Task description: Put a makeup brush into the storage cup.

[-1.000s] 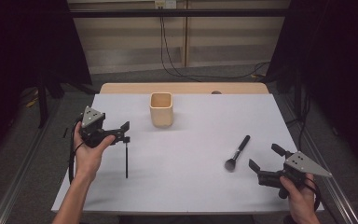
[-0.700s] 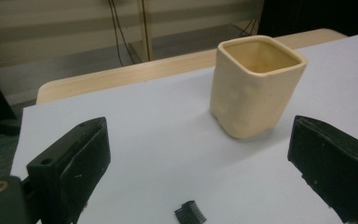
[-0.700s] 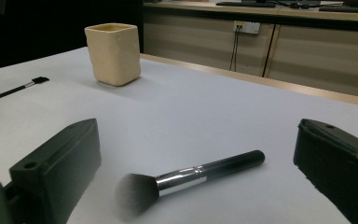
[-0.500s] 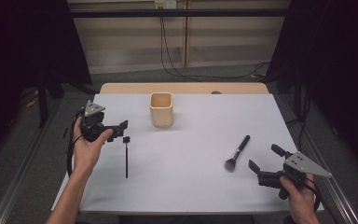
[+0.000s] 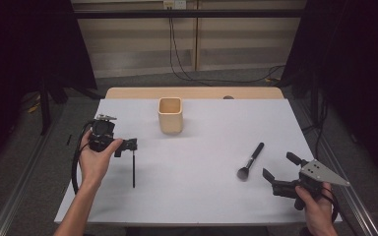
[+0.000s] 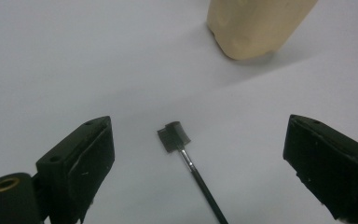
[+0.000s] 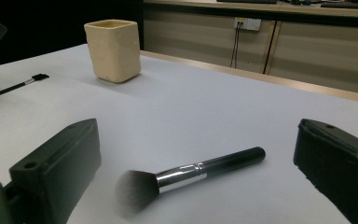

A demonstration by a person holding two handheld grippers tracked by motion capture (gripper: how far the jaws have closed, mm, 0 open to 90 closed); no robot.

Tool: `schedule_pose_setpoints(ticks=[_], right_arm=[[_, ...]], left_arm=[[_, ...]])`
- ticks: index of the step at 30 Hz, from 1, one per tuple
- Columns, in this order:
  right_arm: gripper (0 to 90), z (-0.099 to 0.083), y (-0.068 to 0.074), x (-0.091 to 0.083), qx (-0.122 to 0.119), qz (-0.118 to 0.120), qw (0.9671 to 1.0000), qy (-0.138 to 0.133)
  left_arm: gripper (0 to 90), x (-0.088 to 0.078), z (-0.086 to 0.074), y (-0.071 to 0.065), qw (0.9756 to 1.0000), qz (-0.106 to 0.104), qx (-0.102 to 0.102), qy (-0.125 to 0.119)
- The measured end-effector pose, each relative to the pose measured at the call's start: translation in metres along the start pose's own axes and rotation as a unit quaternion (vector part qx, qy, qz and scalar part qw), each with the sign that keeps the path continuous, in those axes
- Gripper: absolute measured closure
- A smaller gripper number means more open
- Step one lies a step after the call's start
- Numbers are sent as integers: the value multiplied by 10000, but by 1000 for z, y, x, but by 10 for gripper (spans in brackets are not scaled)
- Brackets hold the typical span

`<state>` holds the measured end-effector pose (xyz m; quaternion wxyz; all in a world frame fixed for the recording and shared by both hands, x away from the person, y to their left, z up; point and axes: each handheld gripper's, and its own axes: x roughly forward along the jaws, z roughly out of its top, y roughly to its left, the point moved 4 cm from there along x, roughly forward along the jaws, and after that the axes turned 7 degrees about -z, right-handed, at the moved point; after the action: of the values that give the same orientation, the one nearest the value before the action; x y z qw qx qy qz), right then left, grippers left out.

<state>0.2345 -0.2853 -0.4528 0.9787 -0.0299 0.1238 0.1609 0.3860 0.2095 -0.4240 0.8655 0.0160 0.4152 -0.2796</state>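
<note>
Thin black brush: a slim black-handled brush with a small flat dark head [image 6: 173, 136] lies flat on the white table [image 5: 202, 196], on its left half, head toward the far side, just in front of the left claw [image 5: 130, 144].
Cut off: in the left claw's own view the handle runs out of the bottom edge, so its tail end is unseen there; in the high view the head sits right at the claw tips and is hard to make out.
Left claw: held in the person's left hand [image 5: 94, 160], jaws well apart and just now closing a little; the brush head lies between them, touched by neither pad.
Right claw: the right claw [image 5: 279, 169], held in the right hand [image 5: 315, 204] at the table's near right corner, has its jaws wide apart with nothing gripped.
Fluffy brush: a larger black-handled brush with a silver ferrule and soft dark bristles [image 7: 186, 176] lies flat just ahead of the right claw, bristles toward the person, apart from both jaws.
Cup: a cream, square-sided ceramic cup [image 5: 170, 115] stands upright near the far middle of the table, well apart from both brushes.
Cup contents: the inside looks bare in the high view; its bottom cannot be seen clearly.
Way between: bare white table lies between each brush and the cup.
</note>
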Motion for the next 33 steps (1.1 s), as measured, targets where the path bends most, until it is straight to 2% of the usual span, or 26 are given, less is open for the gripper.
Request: schedule_pose_setpoints(ticks=[2, 5, 6, 9, 12, 14, 15, 16, 18, 21, 22, 23, 25, 26, 27, 29, 30, 31, 32, 33], right_arm=[[1, 0, 0, 0, -4, -1, 10000, 4], [1, 0, 0, 0, -8, 10, 10000, -3], [1, 0, 0, 0, -9, 7, 10000, -5], [0, 0, 0, 0, -5, -15, 10000, -1], [0, -1, -1, 1, -34, -23, 10000, 23], [0, 0, 0, 1, -18, -23, 10000, 22], [0, 0, 0, 1, -19, -16, 10000, 23], [0, -1, 1, 1, -12, -15, 10000, 45], [0, -1, 1, 1, -30, 3, 10000, 65], [0, -2, 1, 2, -16, 27, 10000, 85], [0, -2, 1, 2, -18, 28, 10000, 81], [0, -2, 1, 2, -11, 33, 10000, 77], [0, -2, 1, 2, -6, 21, 10000, 77], [0, -1, 1, 2, -6, 40, 10000, 73], [0, -1, 1, 2, -6, 40, 10000, 73], [0, -1, 1, 1, -25, 35, 10000, 66], [0, -1, 1, 1, -31, 39, 10000, 59], [0, -1, 1, 1, -20, 49, 10000, 58], [0, -1, 1, 1, -14, 48, 10000, 52], [0, -1, 1, 1, 0, 39, 10000, 54]], left_arm=[[107, 1, 0, -1, 9999, 39, -52, 88], [109, 4, -2, 0, 9990, -80, -211, 396], [109, 7, -4, 0, 9981, -19, -222, 577], [108, 10, -5, -1, 9975, 86, -191, 668], [109, 16, -6, -2, 9961, 53, -292, 826], [106, 19, -6, -2, 9947, 143, -337, 957], [103, 21, -6, -2, 9936, 166, -287, 1076], [98, 23, -7, -2, 9922, 178, -334, 1186], [63, 27, -8, -2, 9893, 204, -306, 1413], [65, 31, -9, -1, 9864, 333, -364, 1569], [65, 31, -9, -3, 9856, 312, -417, 1611], [65, 31, -9, -4, 9853, 242, -406, 1642], [65, 33, -9, -5, 9833, 308, -350, 1757], [59, 35, -10, -5, 9821, 332, -410, 1811], [59, 37, -11, -4, 9798, 272, -463, 1924], [58, 41, -12, -2, 9757, 121, -724, 2065], [58, 41, -12, -2, 9746, 102, -766, 2101], [62, 42, -12, -2, 9749, 157, -691, 2110], [81, 43, -13, -3, 9742, 200, -637, 2155], [83, 44, -14, -3, 9723, 231, -636, 2238]])
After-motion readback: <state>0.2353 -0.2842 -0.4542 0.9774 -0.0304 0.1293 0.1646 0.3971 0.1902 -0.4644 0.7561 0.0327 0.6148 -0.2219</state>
